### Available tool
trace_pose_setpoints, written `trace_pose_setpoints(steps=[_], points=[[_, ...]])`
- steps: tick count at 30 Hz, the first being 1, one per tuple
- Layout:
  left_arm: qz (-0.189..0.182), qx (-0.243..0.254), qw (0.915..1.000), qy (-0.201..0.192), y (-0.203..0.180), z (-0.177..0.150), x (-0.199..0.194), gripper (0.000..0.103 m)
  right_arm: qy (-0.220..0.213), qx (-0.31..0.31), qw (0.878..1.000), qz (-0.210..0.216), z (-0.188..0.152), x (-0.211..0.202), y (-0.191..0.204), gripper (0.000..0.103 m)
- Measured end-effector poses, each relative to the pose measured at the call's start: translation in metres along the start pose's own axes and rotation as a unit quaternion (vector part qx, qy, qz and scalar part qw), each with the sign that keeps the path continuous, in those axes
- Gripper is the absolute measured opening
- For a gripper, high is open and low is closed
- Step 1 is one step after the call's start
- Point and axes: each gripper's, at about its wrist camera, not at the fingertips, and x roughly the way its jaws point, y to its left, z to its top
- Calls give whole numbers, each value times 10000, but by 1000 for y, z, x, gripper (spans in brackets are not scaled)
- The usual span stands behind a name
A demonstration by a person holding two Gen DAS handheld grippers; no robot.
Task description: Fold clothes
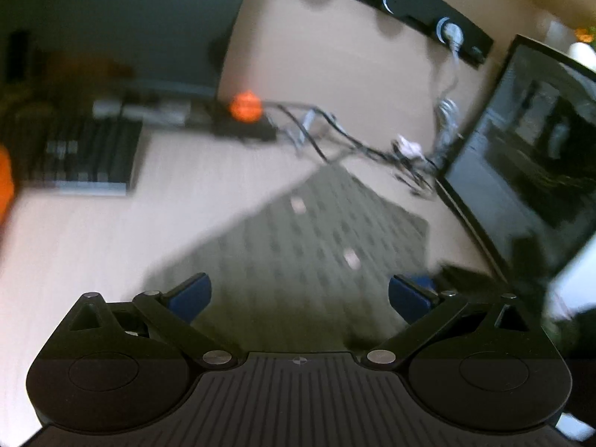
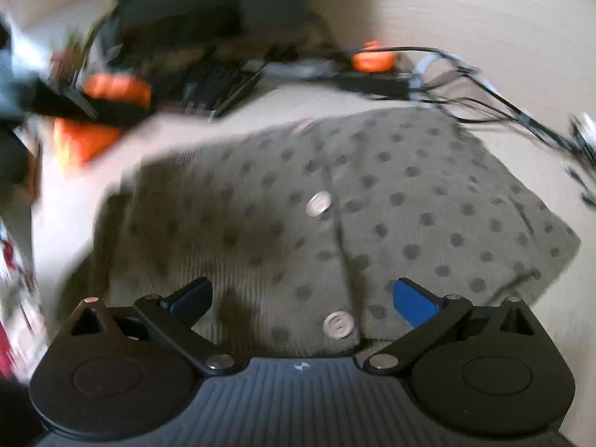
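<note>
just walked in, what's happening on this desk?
A person holds a gripper in each hand over a grey-green polka-dot buttoned garment lying on the light desk. The left gripper and right gripper are both open and hold nothing. The garment looks compactly folded. A keyboard and cables sit behind it. Both views are motion-blurred.

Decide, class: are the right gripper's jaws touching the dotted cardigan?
Cannot tell. In the right wrist view the right gripper has its jaws spread over the dotted cardigan, but blur hides any contact or gap.
</note>
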Motion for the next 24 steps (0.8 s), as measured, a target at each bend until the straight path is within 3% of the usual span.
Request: trace_pose_setpoints(steps=[3,6,11,14,16,19,21,24], points=[[264,-292,9989,266,19,6,47,103,-418,636,9970,-133,15,-10,-20,103],[6,-789,9946,674,35,-6,73,103,-728,965,9920,-370,32,-6,-37,103],[-111,-625,9951,752,22,-21,67,103,-261,1072,9931,-391,39,43,-65,103],[-339,-907,9924,761,27,-19,53,103,-164,544,9969,-539,46,32,-45,103],[-310,-1144,9913,578,35,-15,31,103,-324,-246,9987,-311,41,7,-13,103],[471,-1097,9928,7,44,-14,-10,103,-146,-1558,9863,524,12,-22,43,103],[876,-1111,9899,-104,49,-20,-26,103,111,-2196,9699,1050,-10,-31,69,103],[1343,-1184,9837,-184,51,-30,-46,98,377,-2861,9477,1362,-38,-32,87,103]])
